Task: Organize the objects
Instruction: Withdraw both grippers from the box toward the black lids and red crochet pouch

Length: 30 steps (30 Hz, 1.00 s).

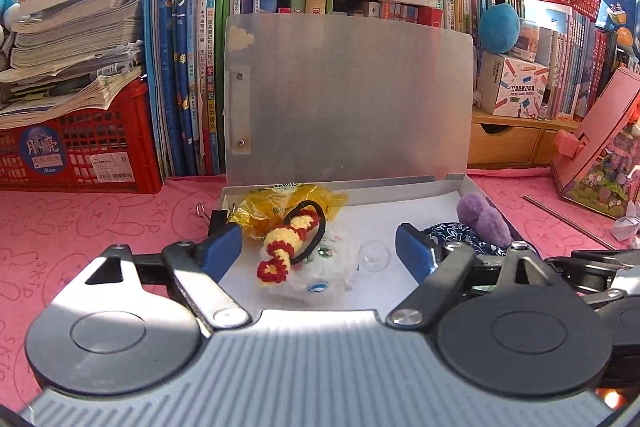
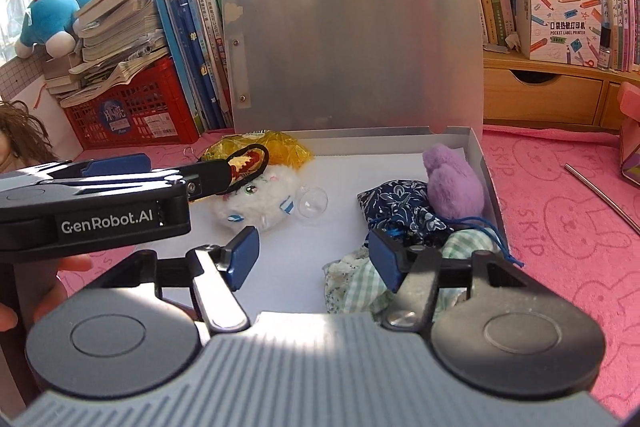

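Observation:
An open grey box (image 1: 460, 183) (image 2: 486, 163) with its lid up stands on the pink cloth. Inside lie a yellow crinkly bag (image 1: 288, 205) (image 2: 280, 143), a yellow-and-red crocheted hair tie (image 1: 286, 245) on a white plush toy (image 1: 320, 271) (image 2: 260, 199), a clear ball (image 1: 374, 255) (image 2: 313, 203), a purple plush (image 1: 484, 219) (image 2: 452, 183), a blue floral pouch (image 2: 404, 211) and a green checked cloth (image 2: 360, 283). My left gripper (image 1: 320, 251) is open, fingers either side of the hair tie. My right gripper (image 2: 312, 255) is open and empty over the box's white floor.
Books (image 1: 180, 67) stand behind the box, with a red crate (image 1: 80, 147) of papers at left. A wooden drawer unit (image 2: 540, 95) is at right. A metal rod (image 2: 600, 193) lies on the pink cloth. A black binder clip (image 1: 214, 217) sits by the box's left corner.

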Tool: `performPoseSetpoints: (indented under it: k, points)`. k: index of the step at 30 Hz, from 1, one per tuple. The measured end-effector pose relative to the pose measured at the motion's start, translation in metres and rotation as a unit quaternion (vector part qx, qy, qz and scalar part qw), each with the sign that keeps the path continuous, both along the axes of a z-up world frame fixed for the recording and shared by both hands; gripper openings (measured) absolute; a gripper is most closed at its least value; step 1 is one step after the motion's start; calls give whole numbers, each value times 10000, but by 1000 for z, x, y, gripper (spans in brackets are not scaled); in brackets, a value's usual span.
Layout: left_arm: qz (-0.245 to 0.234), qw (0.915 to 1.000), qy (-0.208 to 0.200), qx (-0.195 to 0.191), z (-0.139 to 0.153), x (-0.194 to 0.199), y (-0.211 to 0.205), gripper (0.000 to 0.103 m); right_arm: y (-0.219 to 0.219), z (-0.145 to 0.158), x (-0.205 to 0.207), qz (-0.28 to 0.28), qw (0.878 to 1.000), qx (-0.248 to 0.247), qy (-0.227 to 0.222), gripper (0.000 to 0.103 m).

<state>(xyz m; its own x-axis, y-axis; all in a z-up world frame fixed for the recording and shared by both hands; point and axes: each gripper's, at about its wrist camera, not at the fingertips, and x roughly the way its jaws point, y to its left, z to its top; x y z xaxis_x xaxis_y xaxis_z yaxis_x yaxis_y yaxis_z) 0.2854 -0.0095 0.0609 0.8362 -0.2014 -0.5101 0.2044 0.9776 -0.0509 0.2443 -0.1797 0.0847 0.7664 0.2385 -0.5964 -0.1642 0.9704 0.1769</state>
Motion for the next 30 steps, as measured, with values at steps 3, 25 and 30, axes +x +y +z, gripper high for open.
performPoseSetpoints:
  k: [3,25,30]
  points:
    - [-51,10000,-24,23,2,-12,1,88,0,4,-10,60,9999,-18,-84,76]
    - [-89,9998,-185,-85,4,-107,39,92,0,1,-85,516,9971,461,-306,91]
    - [-57,9997,-221,-40,0,-128,45,92,8,-6,-100,643,9967,330,-381,95]
